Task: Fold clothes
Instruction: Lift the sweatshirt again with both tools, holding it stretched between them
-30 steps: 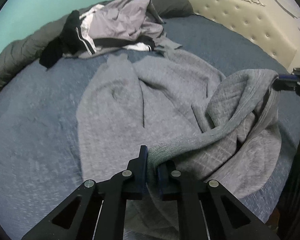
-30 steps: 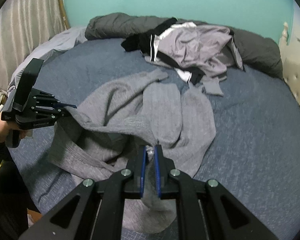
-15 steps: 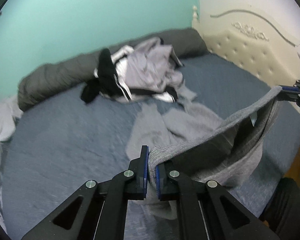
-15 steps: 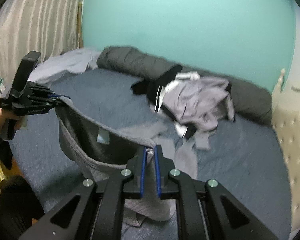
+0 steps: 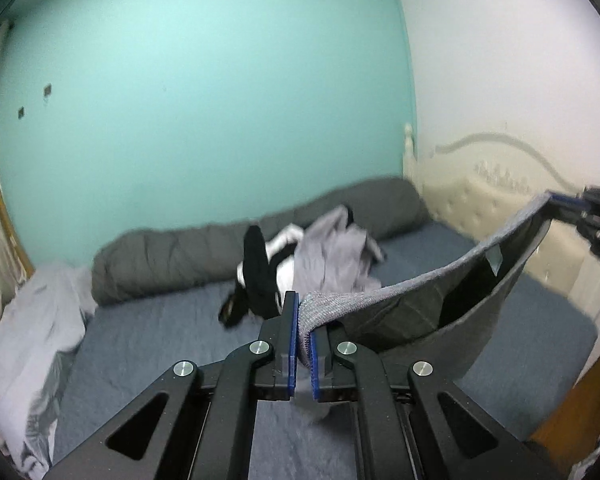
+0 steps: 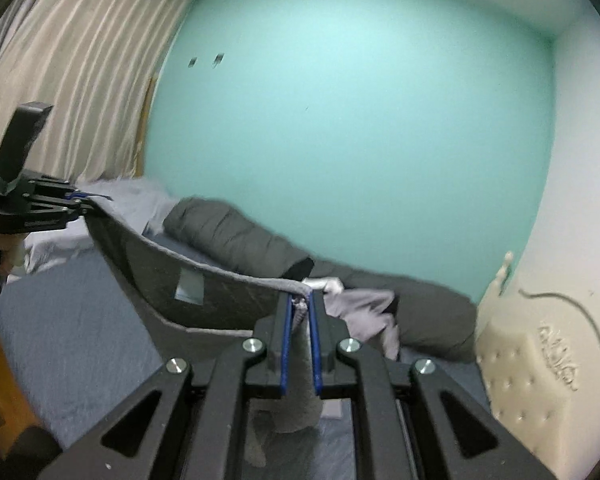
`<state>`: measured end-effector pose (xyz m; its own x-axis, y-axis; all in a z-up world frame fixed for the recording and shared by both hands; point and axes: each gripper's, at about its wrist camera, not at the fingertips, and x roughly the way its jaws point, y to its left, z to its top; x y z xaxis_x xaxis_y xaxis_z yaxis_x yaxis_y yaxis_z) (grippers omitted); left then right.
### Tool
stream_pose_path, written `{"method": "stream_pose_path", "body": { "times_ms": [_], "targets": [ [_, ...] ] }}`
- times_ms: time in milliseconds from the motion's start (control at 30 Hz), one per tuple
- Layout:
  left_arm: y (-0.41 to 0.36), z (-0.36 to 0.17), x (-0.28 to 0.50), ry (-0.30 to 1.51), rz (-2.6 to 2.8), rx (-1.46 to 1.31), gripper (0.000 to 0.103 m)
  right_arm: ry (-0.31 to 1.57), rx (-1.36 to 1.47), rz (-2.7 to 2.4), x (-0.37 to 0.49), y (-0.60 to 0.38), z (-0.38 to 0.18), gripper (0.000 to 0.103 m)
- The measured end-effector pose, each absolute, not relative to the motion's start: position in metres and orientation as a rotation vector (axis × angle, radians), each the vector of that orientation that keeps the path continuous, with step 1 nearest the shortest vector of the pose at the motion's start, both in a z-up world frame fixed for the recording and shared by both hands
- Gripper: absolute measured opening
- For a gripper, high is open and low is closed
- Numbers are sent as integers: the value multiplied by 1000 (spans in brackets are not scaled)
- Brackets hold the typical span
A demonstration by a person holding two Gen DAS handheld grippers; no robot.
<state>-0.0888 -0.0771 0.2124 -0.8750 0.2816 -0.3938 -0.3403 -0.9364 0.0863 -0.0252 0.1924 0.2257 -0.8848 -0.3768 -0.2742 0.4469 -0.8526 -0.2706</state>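
We hold the grey sweater [image 5: 440, 308] in the air above the bed [image 5: 160, 344], stretched by one edge between our two tools. Nearest to us, the left gripper [image 5: 304, 340] has its fingers [image 5: 291, 336] clenched on one end of that knitted edge, and the right gripper [image 6: 299, 340] is clamped on the other end, with the cloth bunched between its blue pads. The edge sags in a shallow curve between the two, and a pale label [image 6: 189, 286] shows on the inner face, so we judge this to be the neck or hem side, seen from within.

To do this step well, we should keep both grips firm, draw the hands apart until the sag is gone, hold them level, and let the body hang free and straight before we lay it flat on the open blue sheet.

Farther off lies a heap of other clothes [image 5: 320, 256], grey, black and white, in front of a rolled dark quilt [image 5: 172, 256] against the teal wall [image 5: 200, 100]. We should set the sweater down short of that heap.
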Motion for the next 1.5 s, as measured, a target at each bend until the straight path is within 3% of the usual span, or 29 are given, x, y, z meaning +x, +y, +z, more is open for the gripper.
{"method": "stream_pose_path", "body": {
  "times_ms": [167,400,867,1500],
  "targets": [
    [-73,284,-66,193,2776,-434,5,437,212,-2698,-17,198,286,8],
    [-81,309,-35,171,2762,-401,4,416,201,-2676,-15,199,299,8],
    [-86,198,-67,136,2708,-648,4,486,454,-2591,-61,172,200,8],
    [-81,54,-199,74,2645,-936,4,473,747,-2507,-188,146,56,8]
  ]
}}
